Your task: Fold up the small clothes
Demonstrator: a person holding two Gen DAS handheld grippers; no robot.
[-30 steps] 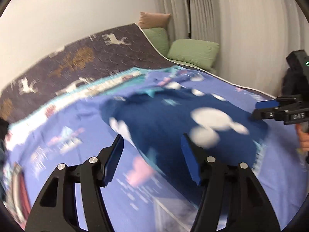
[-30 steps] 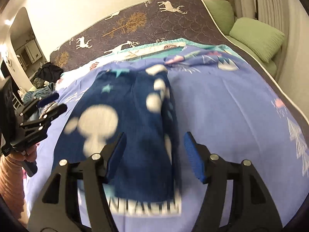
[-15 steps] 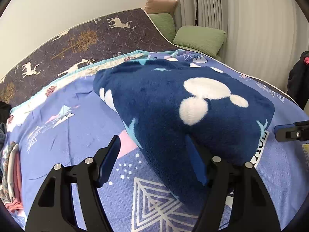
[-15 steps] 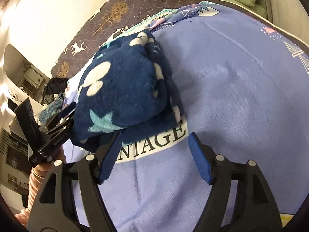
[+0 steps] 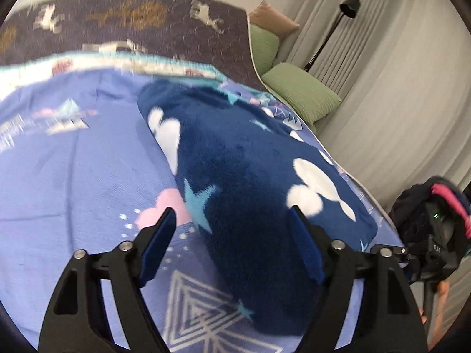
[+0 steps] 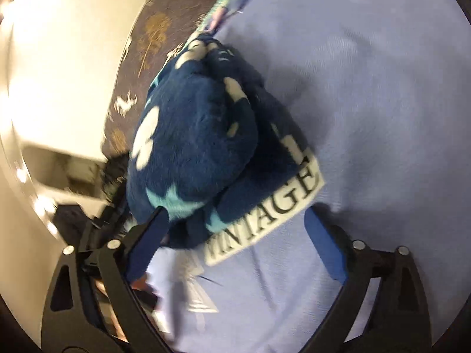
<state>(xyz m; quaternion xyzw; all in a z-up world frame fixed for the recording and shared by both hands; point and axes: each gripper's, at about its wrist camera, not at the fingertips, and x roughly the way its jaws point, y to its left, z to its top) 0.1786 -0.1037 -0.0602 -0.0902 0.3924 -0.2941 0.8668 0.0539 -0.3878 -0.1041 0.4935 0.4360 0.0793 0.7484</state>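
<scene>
On the bed, a folded navy fleece garment [image 5: 250, 206] lies in a thick bundle on the lilac patterned bedspread [image 5: 73, 176]. White blobs and pale blue stars dot its plush surface, and in the right wrist view a white band with dark lettering [image 6: 265, 214] runs along its near edge, flat against the bedspread.

Both claws are low and close to the bundle. The left claw [image 5: 232, 247] has its jaws opening wide; the near end of the garment sits between the blue pads [image 5: 159, 244], but neither pad presses on it. The right claw [image 6: 235, 244] is likewise opening, its jaws spread about as far as they go, with the lettered edge of the garment [image 6: 191, 147] between them and no grip on the cloth. Motion blur softens both views.

Beyond the garment, a dark quilt with deer and tree motifs [image 5: 176, 29] covers the far part of the bed. Green cushions [image 5: 300, 91] sit near pale curtains [image 5: 397, 88], beside a black floor lamp [image 5: 350, 6].
</scene>
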